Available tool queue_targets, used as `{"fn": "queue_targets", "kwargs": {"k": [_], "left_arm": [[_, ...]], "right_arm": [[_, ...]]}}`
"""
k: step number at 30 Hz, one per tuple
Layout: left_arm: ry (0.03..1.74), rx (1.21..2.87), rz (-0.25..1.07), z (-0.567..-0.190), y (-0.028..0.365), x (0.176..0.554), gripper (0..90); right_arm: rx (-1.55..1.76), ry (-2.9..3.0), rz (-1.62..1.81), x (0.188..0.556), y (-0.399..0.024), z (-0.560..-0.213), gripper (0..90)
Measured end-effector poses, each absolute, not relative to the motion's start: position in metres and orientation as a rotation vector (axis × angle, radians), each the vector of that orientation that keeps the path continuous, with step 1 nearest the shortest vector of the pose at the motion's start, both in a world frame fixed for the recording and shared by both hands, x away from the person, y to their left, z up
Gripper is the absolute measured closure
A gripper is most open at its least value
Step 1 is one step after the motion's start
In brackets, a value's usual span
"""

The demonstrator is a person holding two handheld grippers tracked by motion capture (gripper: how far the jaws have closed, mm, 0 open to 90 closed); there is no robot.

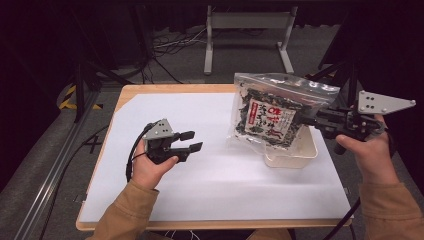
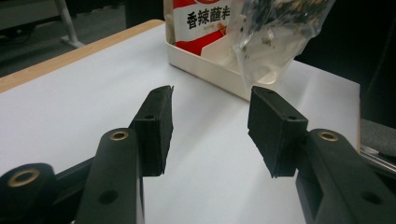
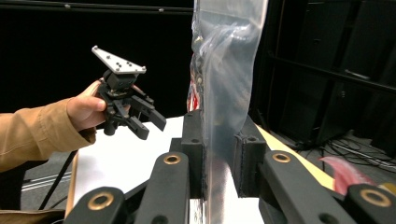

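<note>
White paper covers your table; your right gripper point(image 1: 306, 120) pinches the clear bag point(image 1: 272, 112) hanging long-axis down over the tray point(image 1: 306, 156), while your left gripper point(image 1: 192, 141), spread and empty, sits well apart.

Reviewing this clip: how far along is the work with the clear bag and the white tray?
Done: the clear bag of dark dried food is gripped and lifted. In hand: the right gripper is clamped on the bag's edge and holds it hanging over the white tray, where a red packet stands. The left gripper hovers open and empty over the table. Left: likely settling the bag somewhere, then releasing.
</note>
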State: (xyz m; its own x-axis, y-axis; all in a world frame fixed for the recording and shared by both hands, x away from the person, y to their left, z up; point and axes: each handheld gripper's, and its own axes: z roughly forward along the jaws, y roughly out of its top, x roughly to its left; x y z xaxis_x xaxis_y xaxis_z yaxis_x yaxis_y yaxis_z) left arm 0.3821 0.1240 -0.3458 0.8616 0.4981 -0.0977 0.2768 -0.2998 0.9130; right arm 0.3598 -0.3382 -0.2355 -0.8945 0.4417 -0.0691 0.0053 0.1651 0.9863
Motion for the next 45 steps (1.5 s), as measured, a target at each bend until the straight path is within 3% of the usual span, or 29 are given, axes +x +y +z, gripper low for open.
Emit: {"fn": "queue_targets", "kwargs": {"k": [11, 45], "left_arm": [[0.652, 1.894, 0.290, -0.352, 0.139, 0.389, 39.2], [0.709, 1.890, 0.318, -0.360, 0.154, 0.399, 35.7]], "right_arm": [[0.474, 2.071, 1.714, 0.362, -0.355, -0.227, 77.1], [0.780, 1.945, 1.535, 0.376, -0.387, -0.251, 77.1]]}}
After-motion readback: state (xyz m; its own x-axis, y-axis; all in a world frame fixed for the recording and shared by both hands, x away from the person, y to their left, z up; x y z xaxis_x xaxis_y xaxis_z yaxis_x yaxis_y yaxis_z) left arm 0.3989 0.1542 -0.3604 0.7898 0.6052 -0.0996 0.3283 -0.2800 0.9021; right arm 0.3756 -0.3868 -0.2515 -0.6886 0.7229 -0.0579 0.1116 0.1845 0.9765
